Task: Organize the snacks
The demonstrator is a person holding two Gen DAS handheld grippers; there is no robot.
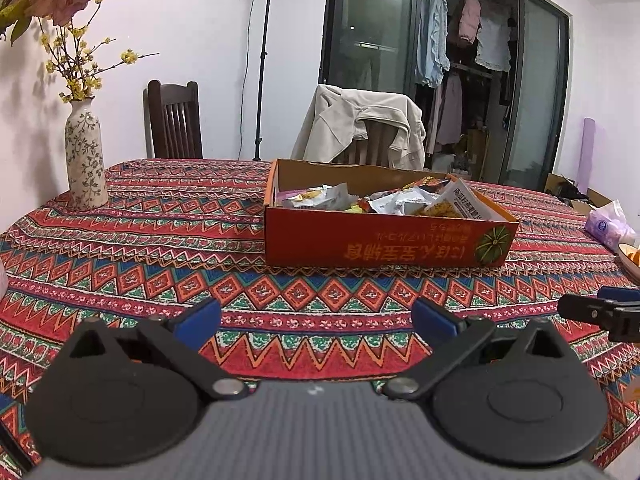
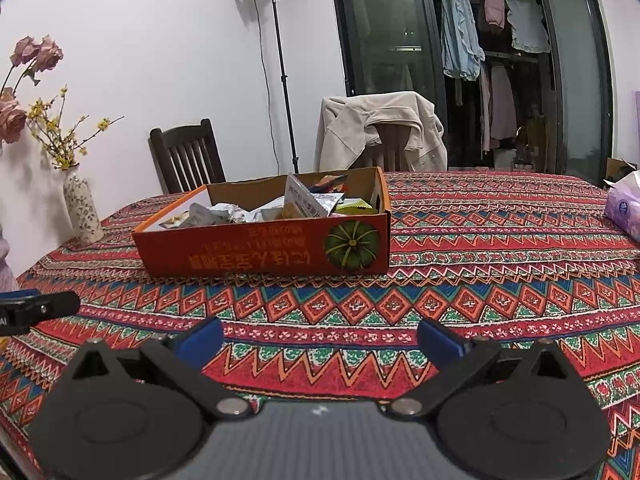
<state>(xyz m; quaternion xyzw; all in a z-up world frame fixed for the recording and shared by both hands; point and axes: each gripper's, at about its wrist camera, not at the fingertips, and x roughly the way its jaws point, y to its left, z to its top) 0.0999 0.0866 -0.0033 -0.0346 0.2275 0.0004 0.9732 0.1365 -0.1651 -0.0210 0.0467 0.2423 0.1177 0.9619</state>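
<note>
An orange cardboard box (image 1: 384,242) with a green pumpkin printed on its side sits on the patterned tablecloth, filled with several snack packets (image 1: 396,200). In the right wrist view the same box (image 2: 260,250) lies ahead to the left, with snack packets (image 2: 296,202) inside it. My left gripper (image 1: 316,320) stands open over the cloth, well short of the box, holding nothing. My right gripper (image 2: 320,338) is open too, empty, hovering above the cloth. Each gripper's tip shows at the edge of the other's view.
A floral vase (image 1: 85,156) with flowers stands at the table's left. A purple tissue pack (image 1: 610,226) and a plate rim (image 1: 630,258) lie at the right edge. Two chairs stand behind the table, one draped with a beige jacket (image 1: 360,128). A lamp stand (image 2: 282,76) rises by the wall.
</note>
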